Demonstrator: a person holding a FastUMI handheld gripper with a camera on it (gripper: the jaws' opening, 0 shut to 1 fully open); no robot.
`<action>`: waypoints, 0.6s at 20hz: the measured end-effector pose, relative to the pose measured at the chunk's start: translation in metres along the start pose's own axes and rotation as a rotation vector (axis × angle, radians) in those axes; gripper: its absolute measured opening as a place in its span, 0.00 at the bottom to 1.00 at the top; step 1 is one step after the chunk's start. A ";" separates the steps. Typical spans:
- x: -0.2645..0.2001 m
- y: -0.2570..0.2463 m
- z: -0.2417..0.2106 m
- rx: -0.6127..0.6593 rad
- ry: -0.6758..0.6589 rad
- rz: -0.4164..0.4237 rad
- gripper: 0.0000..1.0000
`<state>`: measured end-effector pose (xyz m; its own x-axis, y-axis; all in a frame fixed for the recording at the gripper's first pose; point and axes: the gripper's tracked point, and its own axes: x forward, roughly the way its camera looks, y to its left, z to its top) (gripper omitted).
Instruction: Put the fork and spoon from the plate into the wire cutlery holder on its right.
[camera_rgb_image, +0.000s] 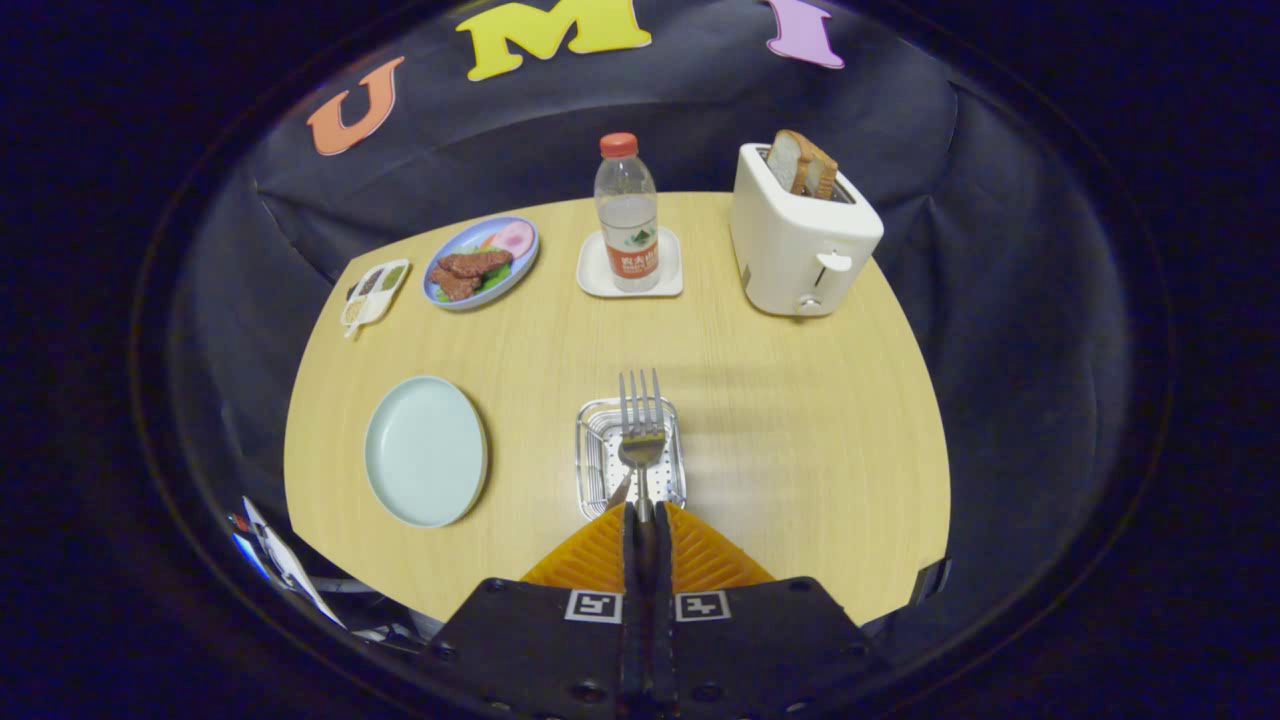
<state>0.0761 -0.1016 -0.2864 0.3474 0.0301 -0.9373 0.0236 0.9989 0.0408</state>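
Gripper view: the gripper (640, 512) has its two fingers pressed close together, pinching the handle of a metal fork (640, 425) between them. The fork's long axis runs straight ahead along the fingers, tines pointing away from the gripper toward the far side of the bench (780, 420); its head lies over the wire cutlery holder (596, 455), a square basket with a perforated floor seen from above, just ahead of the fingertips. A second slim metal piece shows at the near edge of the holder, beside the fork's handle; whether it is the spoon cannot be told.

To the left of the holder, apart from it, sits an empty pale round plate (425, 450). Beyond the fork, at the far side of the bench, a clear bottle (626, 210) with a red cap stands upright on a small white square coaster (600, 275). To its right is a white toaster (800, 240) with bread slices (805, 165) standing in its slot. To the bottle's left lies a blue plate of food (482, 262), and further left a small white divided tray (375, 292).
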 end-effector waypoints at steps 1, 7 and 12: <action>0.001 0.001 -0.005 0.000 0.023 0.015 0.05; 0.009 0.004 -0.020 0.017 0.143 0.018 0.05; 0.020 0.004 -0.023 0.051 0.262 -0.010 0.05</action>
<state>0.0616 -0.0964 -0.3126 0.0926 0.0353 -0.9951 0.0758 0.9962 0.0423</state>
